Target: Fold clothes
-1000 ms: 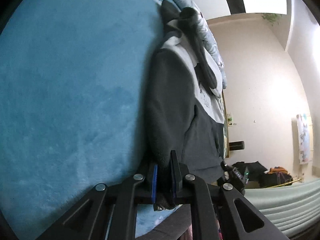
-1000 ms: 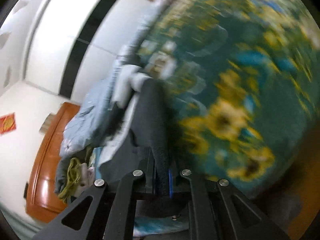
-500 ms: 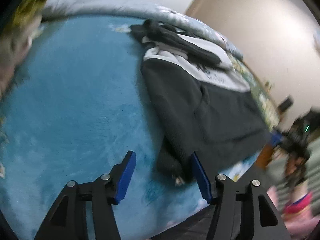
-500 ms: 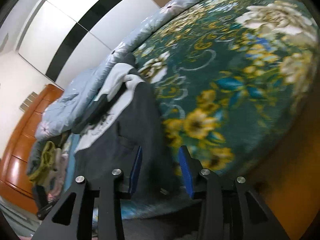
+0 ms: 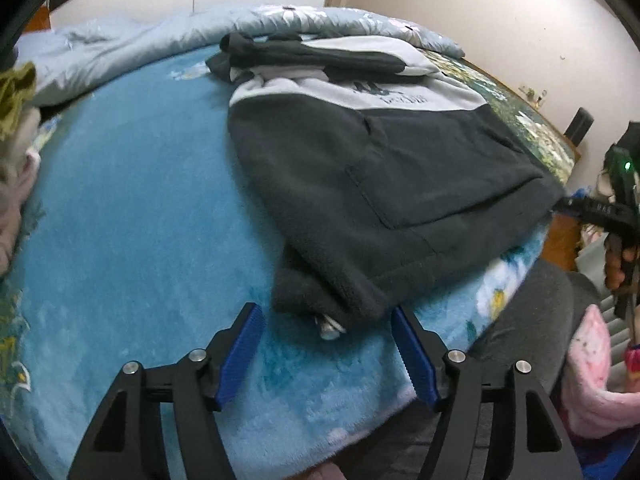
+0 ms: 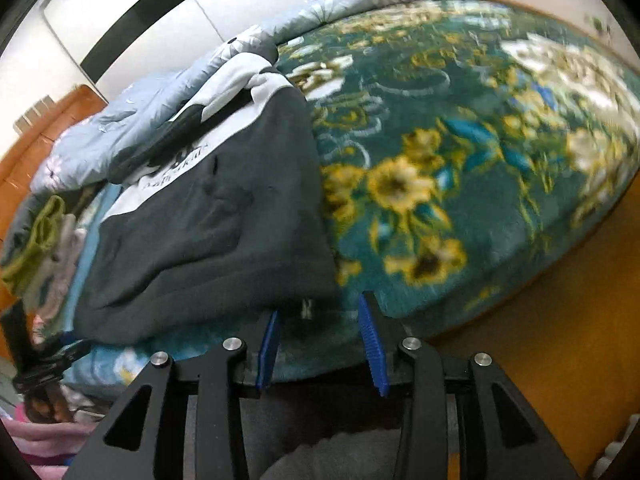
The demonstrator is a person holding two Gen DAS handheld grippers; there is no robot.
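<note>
**Hem released, next fold pending**

Nearest, left gripper (image 5: 326, 346) with blue-padded jaws opening, nothing pinched, just short of the hem corner. Right gripper (image 6: 320, 344) parted and empty at the opposite hem corner. Beyond, dark grey and white fleece hoodie (image 5: 372, 184) flat on the plush teal floral blanket (image 5: 132, 216), sleeves already across the chest. Probably next: regripping the hem, carrying it toward the collar. Farthest, pale blue quilt (image 5: 132, 46).
</note>
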